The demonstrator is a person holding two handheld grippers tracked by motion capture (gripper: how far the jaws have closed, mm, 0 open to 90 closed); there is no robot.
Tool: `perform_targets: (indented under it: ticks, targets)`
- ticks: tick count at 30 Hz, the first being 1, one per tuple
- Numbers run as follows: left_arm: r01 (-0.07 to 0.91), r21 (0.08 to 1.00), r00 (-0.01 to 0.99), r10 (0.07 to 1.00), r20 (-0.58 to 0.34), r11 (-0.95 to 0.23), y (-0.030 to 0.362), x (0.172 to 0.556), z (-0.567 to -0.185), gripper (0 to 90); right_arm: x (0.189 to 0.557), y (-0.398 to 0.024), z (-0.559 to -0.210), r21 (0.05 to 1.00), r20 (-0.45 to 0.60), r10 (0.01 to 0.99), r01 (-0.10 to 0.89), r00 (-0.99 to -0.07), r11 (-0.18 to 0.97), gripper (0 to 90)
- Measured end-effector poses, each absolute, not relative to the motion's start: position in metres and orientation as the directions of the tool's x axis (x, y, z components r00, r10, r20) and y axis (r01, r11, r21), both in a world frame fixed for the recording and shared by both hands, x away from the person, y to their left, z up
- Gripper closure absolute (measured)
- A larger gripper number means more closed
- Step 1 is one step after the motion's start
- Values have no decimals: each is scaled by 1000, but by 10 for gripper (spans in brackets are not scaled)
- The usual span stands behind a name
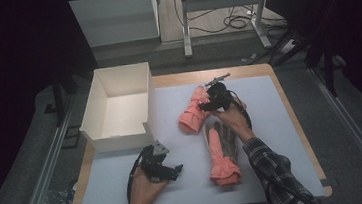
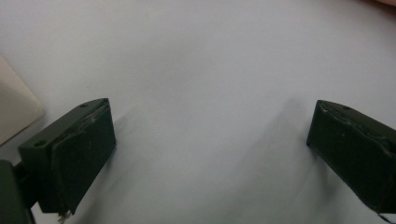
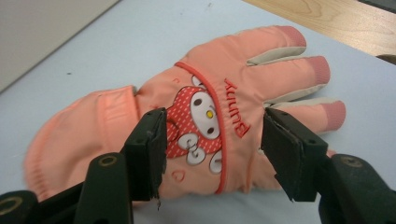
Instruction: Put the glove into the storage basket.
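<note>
Dim curtains and a grey floor are surrounding the pale blue mat on the wooden table point(image 1: 266, 71) where we are working beside an open white cardboard box point(image 1: 119, 105). Our right gripper point(image 3: 212, 142) is hovering with jaws partly open, straddling the coral-pink padded glove with a cartoon bunny patch point(image 3: 205, 116), gripping nothing. A second coral and grey glove point(image 1: 220, 151) is lying nearer us. Our left gripper point(image 2: 210, 144) is resting wide open and empty over bare mat.
</note>
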State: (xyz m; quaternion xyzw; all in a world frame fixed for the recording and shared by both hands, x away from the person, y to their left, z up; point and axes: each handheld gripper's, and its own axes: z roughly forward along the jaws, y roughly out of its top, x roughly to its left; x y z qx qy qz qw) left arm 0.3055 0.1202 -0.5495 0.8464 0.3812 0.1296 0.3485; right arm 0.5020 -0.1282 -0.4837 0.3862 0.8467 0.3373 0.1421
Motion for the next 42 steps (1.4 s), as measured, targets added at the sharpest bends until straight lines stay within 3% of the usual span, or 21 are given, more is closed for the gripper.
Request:
perform_targets:
  ticks: [6,11,12,16,20,31,42]
  targets:
    - [555,689,676,736,-47,-466,120,305,-550,11,514,-121,-491,664,27,755,576,-656,476,414]
    - [555,689,676,736,-47,-466,120,306,-550,11,518,-116,-501,624,24,750,596,-661,505,474]
    - [555,689,676,736,-47,-466,120,306,-550,11,519,-117,-504,625,56,753,612,-655,486,562]
    - [555,689,675,736,-47,-466,120,306,-550,11,517,-117,-506,620,99,758,635,-645,460,760]
    - [555,689,676,736,-47,-466,120,306,-550,11,513,-116,-504,622,77,756,624,-650,473,851]
    - [555,689,676,736,-46,-467,120,306,-550,11,508,-121,-485,639,101,745,617,-659,459,869]
    - [554,688,676,735,-44,-468,120,306,-550,11,490,-123,-450,682,129,672,558,-729,474,868]
